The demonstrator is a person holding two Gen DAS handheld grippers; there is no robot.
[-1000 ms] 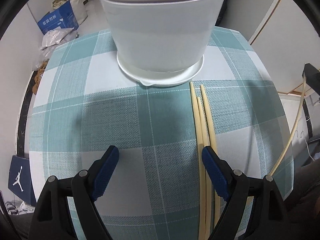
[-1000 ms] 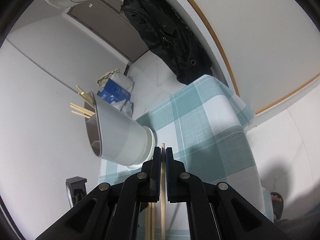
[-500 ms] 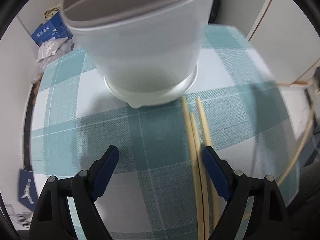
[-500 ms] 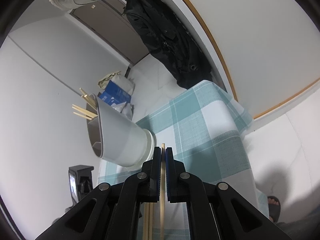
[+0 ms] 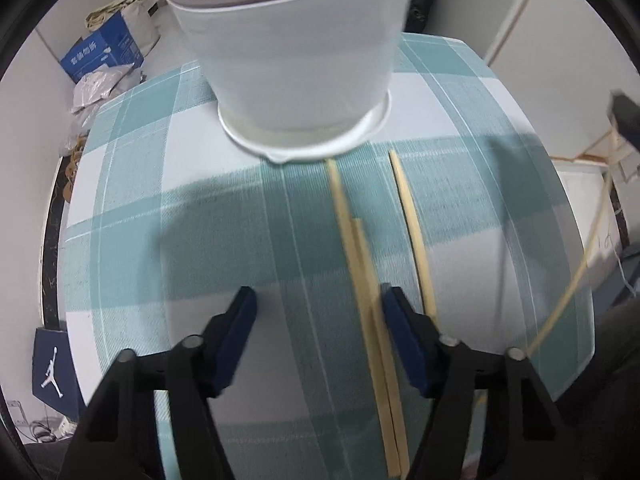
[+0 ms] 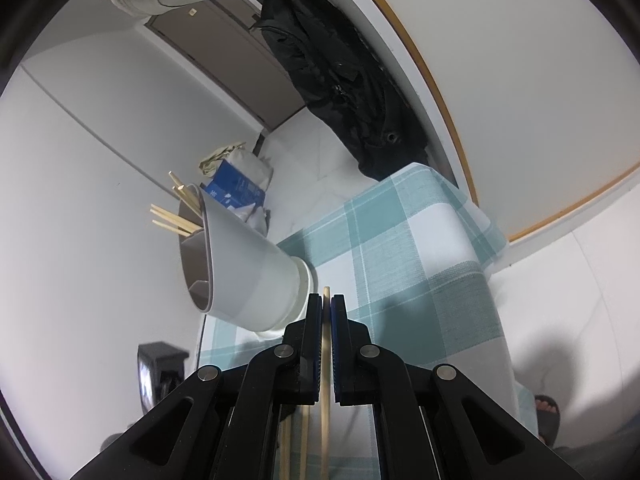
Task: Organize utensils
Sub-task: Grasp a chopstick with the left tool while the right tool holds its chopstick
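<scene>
A white utensil holder (image 5: 296, 60) stands at the far side of the checked tablecloth (image 5: 160, 240); in the right wrist view the holder (image 6: 248, 272) has several chopsticks (image 6: 176, 216) poking out. Two chopsticks (image 5: 360, 280) lie side by side on the cloth, a third chopstick (image 5: 412, 232) a little to their right. My left gripper (image 5: 318, 312) points down over the cloth, its jaws closing. The pair lies between them against the right finger (image 5: 400, 328), with no pad pressing. My right gripper (image 6: 327, 304) is shut on a single chopstick (image 6: 324, 440), held above the table's right side.
On the floor behind the table are a blue carton (image 5: 102, 52) and crumpled bags (image 5: 96, 88). A black backpack (image 6: 344, 76) hangs by the door. A dark box with a white logo (image 5: 52, 364) stands left of the table. A sandalled foot (image 6: 546, 416) is at the right.
The left jaws have narrowed and shifted right over the chopsticks. The three chopsticks, close together before, now lie as a pair plus one apart to the right. The right gripper kept still.
</scene>
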